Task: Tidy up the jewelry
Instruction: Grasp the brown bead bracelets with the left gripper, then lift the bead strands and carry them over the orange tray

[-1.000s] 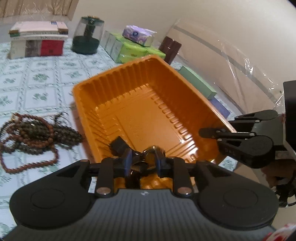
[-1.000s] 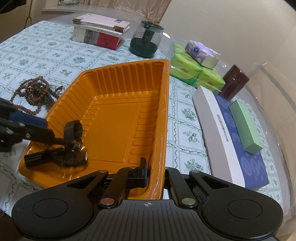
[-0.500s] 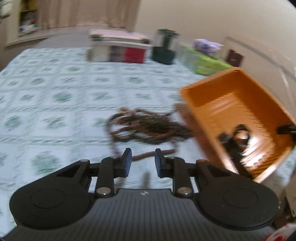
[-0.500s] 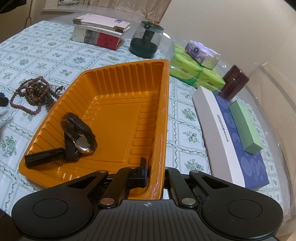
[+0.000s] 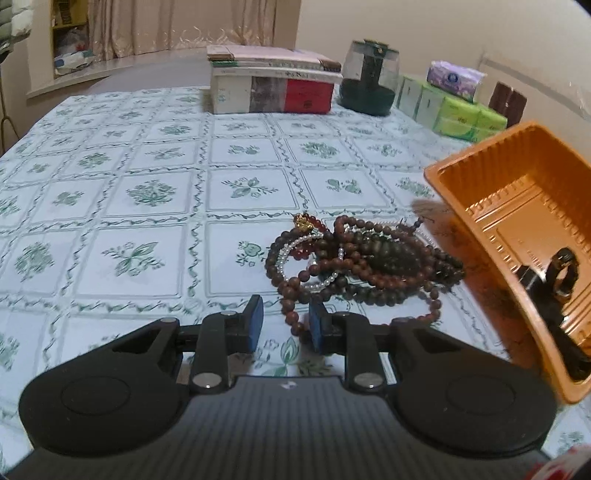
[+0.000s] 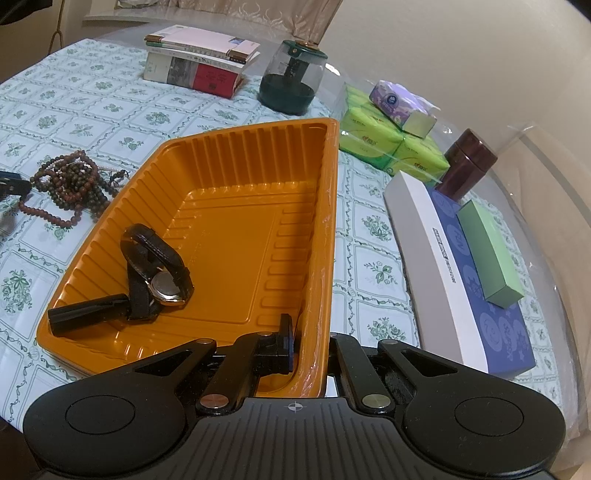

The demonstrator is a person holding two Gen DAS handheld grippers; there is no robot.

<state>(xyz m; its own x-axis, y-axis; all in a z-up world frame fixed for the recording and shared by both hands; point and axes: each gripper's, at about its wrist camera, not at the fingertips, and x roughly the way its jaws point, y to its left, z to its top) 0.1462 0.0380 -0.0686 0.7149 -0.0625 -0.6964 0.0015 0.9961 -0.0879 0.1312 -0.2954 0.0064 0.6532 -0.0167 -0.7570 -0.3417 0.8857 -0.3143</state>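
Crowding the far tablecloth (image 5: 155, 155) are books (image 5: 273, 88); left tongs (image 5: 284, 325) spread empty, right tongs (image 6: 310, 347) pinching the orange tray (image 6: 328, 229).

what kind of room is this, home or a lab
Most likely a home, a dining or living room: a table under a floral tablecloth, curtains at a window ledge, and household clutter such as stacked books and tissue packs.

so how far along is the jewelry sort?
Done: the watch lies in the orange tray. In hand: the right gripper is shut on the tray's wall; the left gripper is open and empty, aimed at the pile of bead strands. Left: all the beads are on the tablecloth, outside the tray.
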